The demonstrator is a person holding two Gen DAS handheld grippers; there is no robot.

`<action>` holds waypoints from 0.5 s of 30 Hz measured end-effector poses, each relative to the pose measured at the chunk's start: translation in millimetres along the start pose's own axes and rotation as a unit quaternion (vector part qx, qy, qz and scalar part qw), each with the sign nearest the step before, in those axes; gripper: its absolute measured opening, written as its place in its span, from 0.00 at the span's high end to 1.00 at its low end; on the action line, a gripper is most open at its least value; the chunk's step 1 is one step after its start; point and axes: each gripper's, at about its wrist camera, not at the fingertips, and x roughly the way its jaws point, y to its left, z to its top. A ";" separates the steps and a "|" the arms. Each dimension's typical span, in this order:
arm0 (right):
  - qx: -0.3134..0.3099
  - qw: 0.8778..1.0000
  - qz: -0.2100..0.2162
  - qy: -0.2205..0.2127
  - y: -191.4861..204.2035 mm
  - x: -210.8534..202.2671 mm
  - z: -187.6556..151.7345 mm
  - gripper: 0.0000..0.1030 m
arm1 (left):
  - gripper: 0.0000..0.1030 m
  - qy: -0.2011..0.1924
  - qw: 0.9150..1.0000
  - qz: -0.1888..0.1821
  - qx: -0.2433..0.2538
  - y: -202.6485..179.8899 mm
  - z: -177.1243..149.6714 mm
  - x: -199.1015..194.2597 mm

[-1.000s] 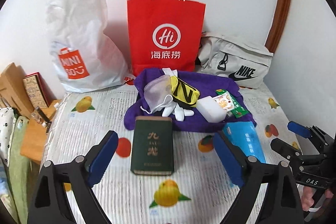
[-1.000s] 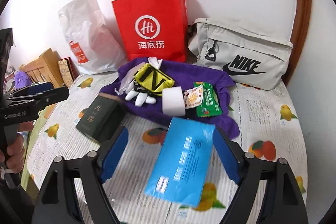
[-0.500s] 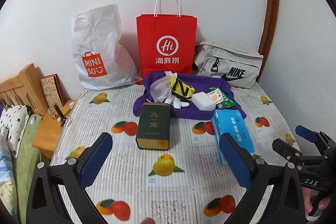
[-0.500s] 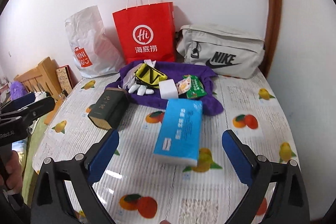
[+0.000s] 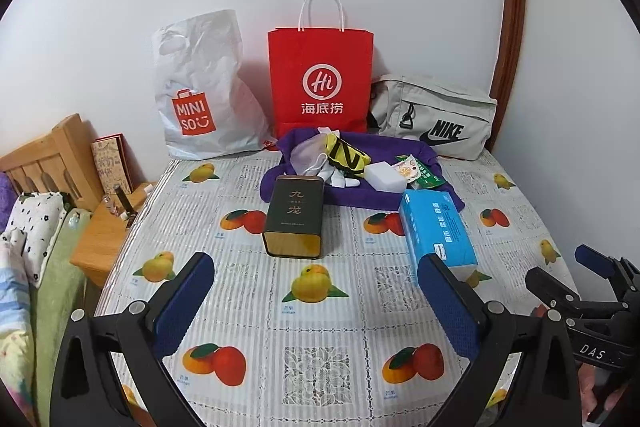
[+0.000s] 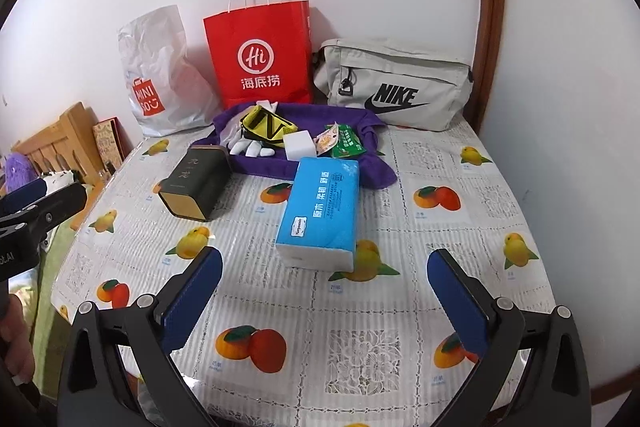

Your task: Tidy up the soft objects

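Both grippers, left (image 5: pixel 316 301) and right (image 6: pixel 324 291), are hanging wide and empty, right's jaws just opening; tissue pack (image 6: pixel 320 211) is lying just ahead, likely light, squashy, best pinched across long sides.

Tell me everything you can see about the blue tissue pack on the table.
The blue tissue pack is a soft rectangular block in glossy blue plastic wrap, with white lettering on top and white tissue showing at its near end. It looks sealed and full. It lies flat on the fruit-print tablecloth, far end against the purple cloth, right of the dark green tin. Neither claw touches it.
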 end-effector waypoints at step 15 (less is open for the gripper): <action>0.008 1.000 -0.001 -0.005 -2.2 -7.6 -8.5 0.02 | 0.00 0.003 1.000 -0.001 0.001 -0.4 -10.1 -3.3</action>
